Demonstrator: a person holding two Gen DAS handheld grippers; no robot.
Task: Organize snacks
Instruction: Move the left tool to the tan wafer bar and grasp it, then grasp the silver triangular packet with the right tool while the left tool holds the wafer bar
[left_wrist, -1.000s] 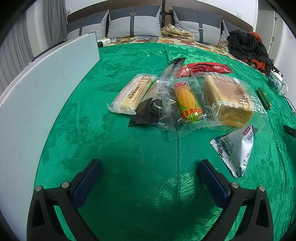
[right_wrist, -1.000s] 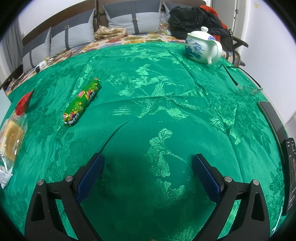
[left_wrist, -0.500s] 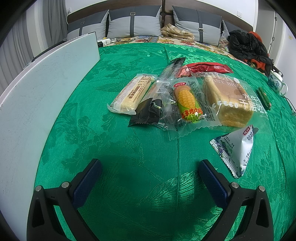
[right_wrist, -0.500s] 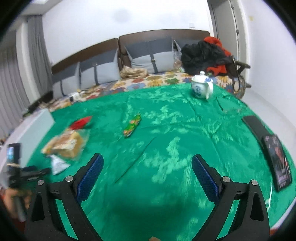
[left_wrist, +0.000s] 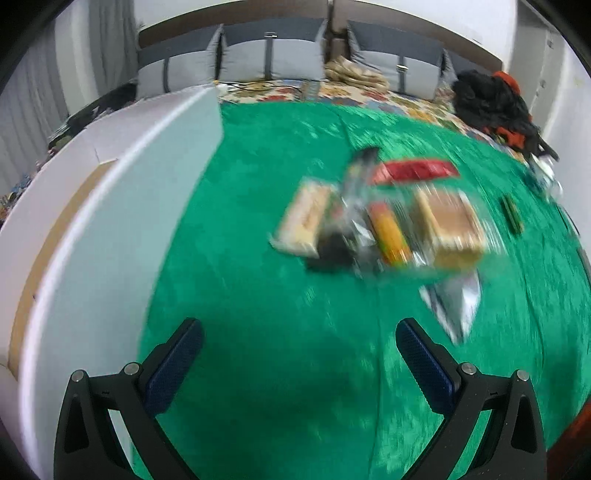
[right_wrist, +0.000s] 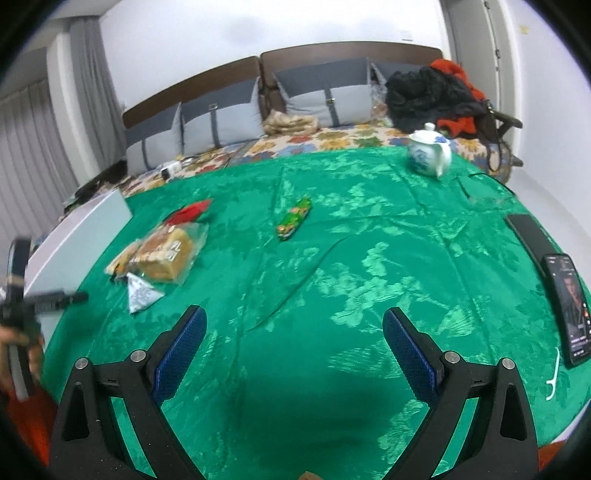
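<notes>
Left wrist view, left to right: white box (left_wrist: 110, 221) fills the left of frame, its cardboard-lined inside showing at the far left edge. Green cloth covers the bench (left_wrist: 258, 295). Snack pile sits centre-right, blurred by motion: pale wafer pack (left_wrist: 306, 218), black sachet (left_wrist: 328, 254), corn pack (left_wrist: 391, 236), toast bag (left_wrist: 454, 221), red pack (left_wrist: 413, 170) behind, silver triangular pouch (left_wrist: 456, 299) nearest. Left gripper (left_wrist: 295, 362) at bottom, jaws wide, empty, above bare cloth.

Right wrist view: the other gripper and a hand at far left edge, then the pile at middle left, a green candy roll (right_wrist: 293, 220) alone at upper centre, teapot (right_wrist: 428, 153) upper right, phone (right_wrist: 569, 302) at right edge. Right gripper (right_wrist: 293, 347) bottom centre, jaws wide, empty.

Handling, judged: all light film packs, slippery and crinkly. Toast is soft and crushable, so pinch the bag's sealed end, not the loaf. Wafer pack is stiffer, take across its short width. Pouch: grab a flat corner seam. Candy roll: across the middle.

Versus earlier: left view has pulled back and up, box now looks larger with its inside visible, picture now smeared. Right view has also lifted over the second; the pile, box and left gripper now show in it. Snacks look unmoved.
</notes>
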